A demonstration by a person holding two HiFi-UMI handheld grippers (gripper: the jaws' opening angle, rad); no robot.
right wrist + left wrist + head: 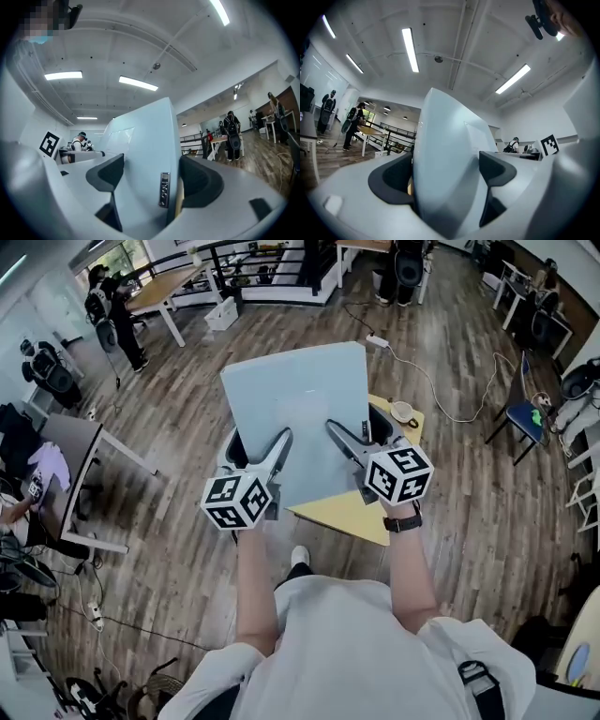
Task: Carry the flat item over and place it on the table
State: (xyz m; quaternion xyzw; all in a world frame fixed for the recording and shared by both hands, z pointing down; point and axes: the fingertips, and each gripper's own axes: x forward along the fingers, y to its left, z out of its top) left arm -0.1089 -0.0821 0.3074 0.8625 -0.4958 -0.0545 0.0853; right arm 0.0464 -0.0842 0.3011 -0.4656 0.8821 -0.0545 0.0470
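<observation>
A flat pale blue-grey slab [300, 413], like a closed laptop, is held up in front of me over the floor. My left gripper [255, 454] is shut on its left lower edge, and my right gripper [361, 439] is shut on its right lower edge. In the left gripper view the flat item [445, 168] stands between both dark pads. The right gripper view shows the slab [145, 159] clamped too, with a small port strip on its edge. A small yellow table [352, 512] lies just below and behind the item.
A mug [405, 412] sits on the yellow table's far corner. A white cable and power strip [378, 340] run across the wooden floor. People stand by a long table [169, 287] at the far left. A blue chair [523, 418] is at the right.
</observation>
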